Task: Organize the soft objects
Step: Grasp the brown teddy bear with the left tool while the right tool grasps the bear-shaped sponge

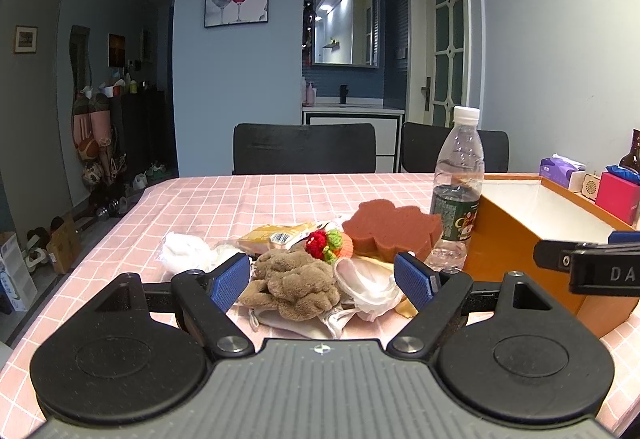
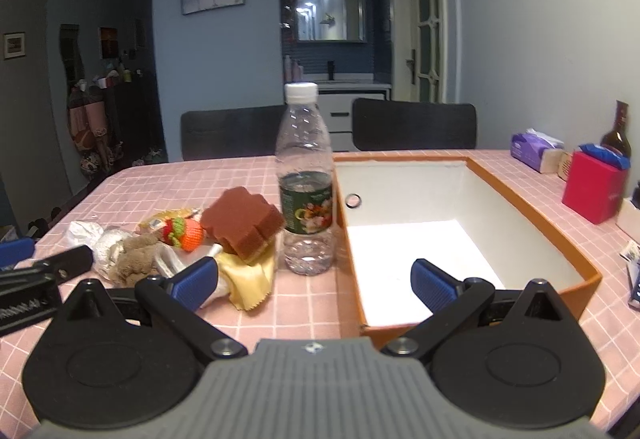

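A pile of soft things lies on the pink checked tablecloth (image 1: 200, 207): a brown plush toy (image 1: 294, 281), a red and green knitted strawberry (image 1: 325, 244), a brown sponge (image 1: 394, 229), white cloths (image 1: 370, 285), a white wad (image 1: 184, 251) and a yellow packet (image 1: 276, 235). My left gripper (image 1: 323, 281) is open, its blue pads on either side of the plush toy. My right gripper (image 2: 316, 281) is open and empty, over the near left corner of the orange box (image 2: 520, 207), which is white inside. The sponge (image 2: 242, 225) and a yellow cloth (image 2: 250, 279) also show in the right wrist view.
A clear water bottle (image 2: 306, 183) stands between the pile and the box. A red box (image 2: 592, 187), a tissue pack (image 2: 536, 149) and a dark bottle (image 2: 618, 135) sit at the far right. Two black chairs (image 1: 304, 147) stand behind the table.
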`<state>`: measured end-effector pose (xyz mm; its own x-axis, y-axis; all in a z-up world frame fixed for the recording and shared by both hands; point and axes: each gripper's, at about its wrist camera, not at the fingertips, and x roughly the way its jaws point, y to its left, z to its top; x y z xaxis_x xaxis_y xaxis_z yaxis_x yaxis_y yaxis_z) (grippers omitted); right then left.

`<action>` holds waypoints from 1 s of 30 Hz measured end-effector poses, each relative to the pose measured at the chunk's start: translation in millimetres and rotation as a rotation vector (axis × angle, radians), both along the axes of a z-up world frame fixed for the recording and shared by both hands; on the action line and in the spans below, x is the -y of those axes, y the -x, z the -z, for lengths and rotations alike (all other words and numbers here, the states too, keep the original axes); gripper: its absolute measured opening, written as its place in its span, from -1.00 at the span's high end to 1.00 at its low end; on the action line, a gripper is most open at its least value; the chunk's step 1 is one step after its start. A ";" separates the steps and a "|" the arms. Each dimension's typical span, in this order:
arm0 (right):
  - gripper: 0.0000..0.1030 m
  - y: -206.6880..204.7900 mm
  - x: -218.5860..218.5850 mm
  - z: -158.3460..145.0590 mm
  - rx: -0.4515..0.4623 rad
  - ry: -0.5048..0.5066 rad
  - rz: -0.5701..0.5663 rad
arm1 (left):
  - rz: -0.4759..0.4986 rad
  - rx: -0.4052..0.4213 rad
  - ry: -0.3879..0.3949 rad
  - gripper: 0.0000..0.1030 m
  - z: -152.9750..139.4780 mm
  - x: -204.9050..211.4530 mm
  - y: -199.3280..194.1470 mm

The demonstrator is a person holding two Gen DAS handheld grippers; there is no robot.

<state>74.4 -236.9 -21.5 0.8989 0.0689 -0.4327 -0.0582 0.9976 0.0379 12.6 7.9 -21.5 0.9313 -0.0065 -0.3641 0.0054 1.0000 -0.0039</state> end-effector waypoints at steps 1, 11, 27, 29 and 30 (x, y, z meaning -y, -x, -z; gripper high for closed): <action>-0.95 -0.2 -2.6 -0.7 0.006 0.003 -0.007 | -0.003 -0.004 -0.001 -0.86 0.9 -1.0 -0.8; -0.89 -24.5 -40.4 14.9 0.033 0.053 -0.166 | 0.043 -0.097 0.015 -0.62 18.8 -25.6 -18.2; -0.15 -121.2 -74.4 53.9 -0.127 0.069 -0.300 | 0.127 -0.221 0.086 -0.73 37.7 -47.8 -96.0; -0.26 -128.4 -74.1 48.5 -0.106 0.078 -0.276 | 0.110 -0.241 0.122 -0.74 37.2 -49.6 -104.7; -0.36 -132.1 -74.8 47.2 -0.096 0.091 -0.260 | 0.100 -0.254 0.135 -0.74 37.6 -49.5 -109.5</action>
<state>206.5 -162.1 -68.7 0.8111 0.2481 -0.5297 -0.3125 0.9493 -0.0339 122.2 57.4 -59.1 0.8031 -0.1577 -0.5746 0.0858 0.9849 -0.1503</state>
